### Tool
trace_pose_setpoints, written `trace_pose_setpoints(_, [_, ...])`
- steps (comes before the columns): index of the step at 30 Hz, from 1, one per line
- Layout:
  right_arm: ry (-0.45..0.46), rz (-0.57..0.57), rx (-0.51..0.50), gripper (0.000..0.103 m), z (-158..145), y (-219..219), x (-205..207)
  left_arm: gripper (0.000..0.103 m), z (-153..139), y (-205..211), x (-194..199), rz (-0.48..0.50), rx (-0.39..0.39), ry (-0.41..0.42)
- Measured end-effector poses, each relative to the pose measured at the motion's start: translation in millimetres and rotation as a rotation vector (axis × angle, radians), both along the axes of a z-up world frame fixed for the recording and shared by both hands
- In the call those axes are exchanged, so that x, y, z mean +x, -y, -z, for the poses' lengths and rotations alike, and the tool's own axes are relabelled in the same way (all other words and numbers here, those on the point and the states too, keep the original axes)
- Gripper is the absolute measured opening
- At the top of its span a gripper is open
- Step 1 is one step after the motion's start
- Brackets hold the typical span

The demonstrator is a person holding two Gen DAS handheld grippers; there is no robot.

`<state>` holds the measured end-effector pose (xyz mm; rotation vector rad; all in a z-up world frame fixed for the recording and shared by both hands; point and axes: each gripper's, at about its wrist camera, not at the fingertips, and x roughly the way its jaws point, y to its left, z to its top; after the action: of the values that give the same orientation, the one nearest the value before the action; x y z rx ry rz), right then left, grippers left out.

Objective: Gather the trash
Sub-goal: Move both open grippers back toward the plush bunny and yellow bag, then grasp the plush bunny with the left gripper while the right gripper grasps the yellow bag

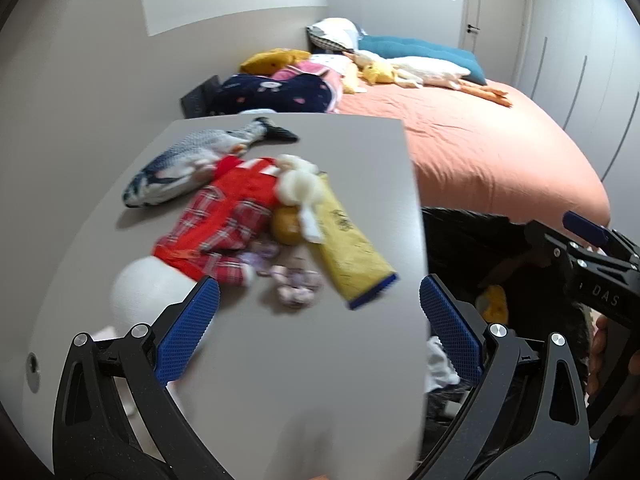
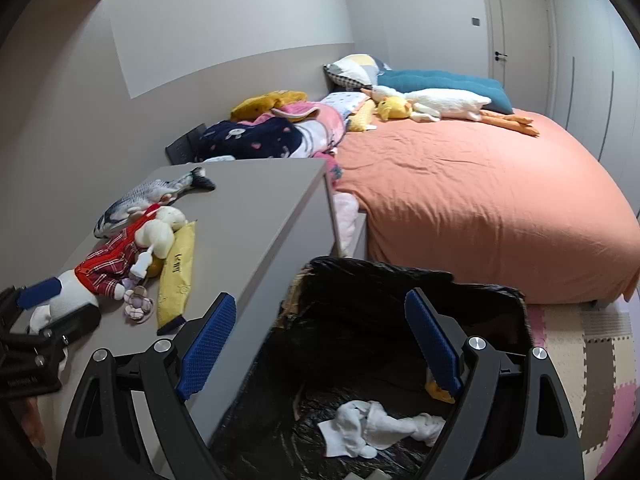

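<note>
We hold 2 grippers, both with jaws spread wide and nothing between the pads. The right gripper (image 2: 320, 344) hangs over the black-lined trash bin (image 2: 400, 280); just below its jaws, on the bin's floor, lies crumpled white tissue (image 2: 380, 426), and beside the right pad a small yellow scrap (image 2: 438, 392). The left gripper (image 1: 320, 320) hangs over the grey desk (image 1: 300, 360). Just beyond its jaws lie a small purple flower-shaped toy (image 1: 294, 286) and a yellow pouch (image 1: 352, 240). Past its left pad lies a white plush doll in red plaid (image 1: 216, 220), then a plush fish (image 1: 192, 160) farther back. The desk's edge stands between those things and the bin, which sits off the left gripper's right pad. Farthest out, the orange bed (image 2: 480, 200) carries pillows and a plush goose (image 2: 440, 106).
</note>
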<state>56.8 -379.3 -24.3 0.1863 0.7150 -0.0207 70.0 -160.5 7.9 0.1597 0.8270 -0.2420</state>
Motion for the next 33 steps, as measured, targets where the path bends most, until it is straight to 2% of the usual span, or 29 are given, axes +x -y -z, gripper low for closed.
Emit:
trace_pose_setpoints(16, [-0.029,-0.131,-0.006,0.087,14,-69,47,0.097,6,-58,45,-0.118,0.04,-0.029])
trace_pose_setpoints(23, [-0.054,-0.197,-0.02,0.086,20,-98,70,0.096,20,-64,76,-0.125,0.109,-0.093])
trace_pose_setpoints(28, [-0.092,-0.232,-0.013,0.072,30,-113,88,0.083,35,-72,93,-0.145,0.123,-0.162])
trace_pose_setpoints(33, [-0.127,-0.266,-0.016,0.062,40,-128,100,0.079,43,-81,103,-0.181,0.145,-0.183])
